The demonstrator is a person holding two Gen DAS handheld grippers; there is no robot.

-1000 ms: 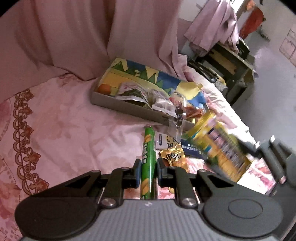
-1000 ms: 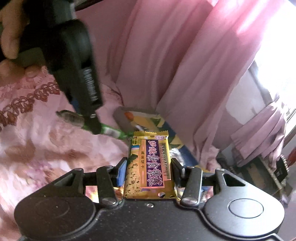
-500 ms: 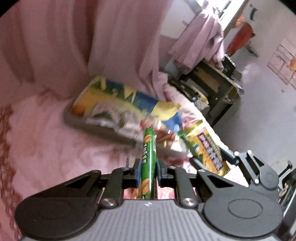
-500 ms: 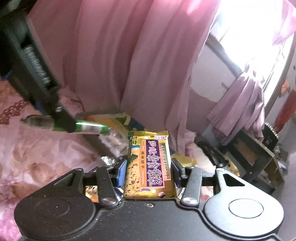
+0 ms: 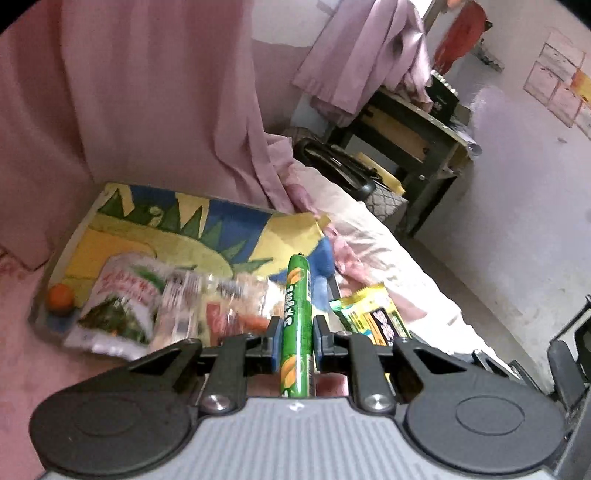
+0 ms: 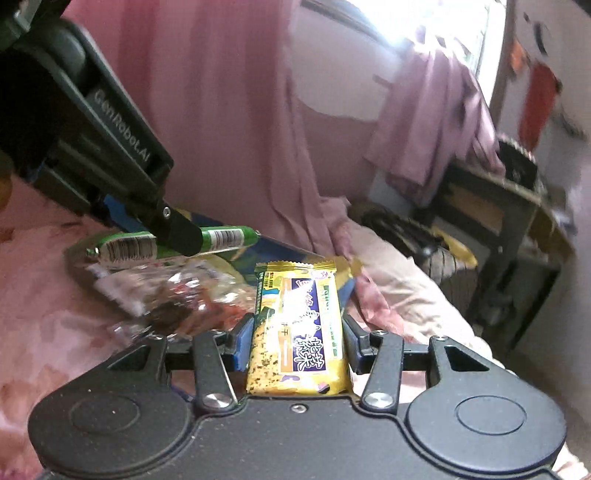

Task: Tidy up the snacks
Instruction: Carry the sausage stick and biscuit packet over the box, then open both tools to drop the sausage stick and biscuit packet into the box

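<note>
Left gripper (image 5: 295, 332), right gripper (image 6: 297, 332): jaws clamped.

One green sausage stick (image 5: 296, 317), one yellow-and-purple biscuit packet (image 6: 300, 328), one shallow colourful cardboard tray (image 5: 122, 221), one small orange fruit (image 5: 61, 298), and several blurred clear packets, uncountable.

Daylight pours in from a window (image 6: 443, 26) at the upper right of the right wrist view and blows out to pure white there. Elsewhere the light is soft and pinkish, shadows faint. Both fisheye views bend straight lines near the rim and go black at the corners. Motion blur smears the snack packets (image 5: 173, 299) at lower left.
</note>
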